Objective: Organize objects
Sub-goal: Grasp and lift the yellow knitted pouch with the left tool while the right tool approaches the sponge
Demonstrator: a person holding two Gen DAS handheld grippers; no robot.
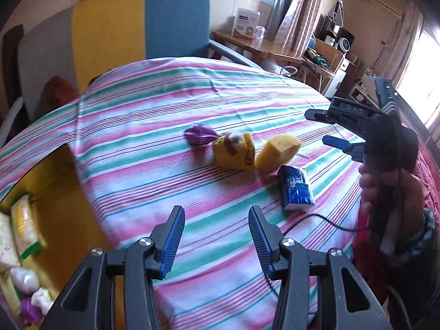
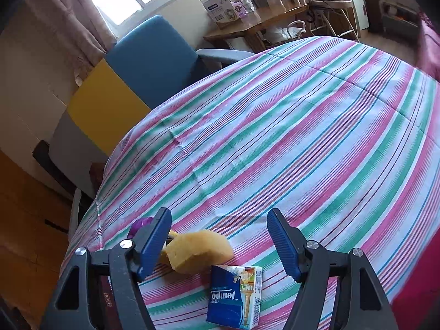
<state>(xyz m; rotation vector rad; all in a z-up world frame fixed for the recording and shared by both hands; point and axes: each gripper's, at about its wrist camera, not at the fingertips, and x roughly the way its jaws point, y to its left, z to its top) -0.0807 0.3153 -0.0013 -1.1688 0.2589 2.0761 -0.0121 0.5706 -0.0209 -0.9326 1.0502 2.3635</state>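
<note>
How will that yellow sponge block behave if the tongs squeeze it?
The porous yellow sponge block will probably compress and feel light, so close gently. It leans on an edge against the yellow toy, so a nudge may tip it flat. The open right tongs look wide enough to straddle it.

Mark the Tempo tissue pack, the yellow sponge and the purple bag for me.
Tempo tissue pack (image 2: pixel 233 299): right wrist view, on its blue printed face.
Yellow sponge (image 2: pixel 199 250): right wrist view, on its top surface.
Purple bag (image 1: pixel 198 134): left wrist view, on its crumpled middle.
</note>
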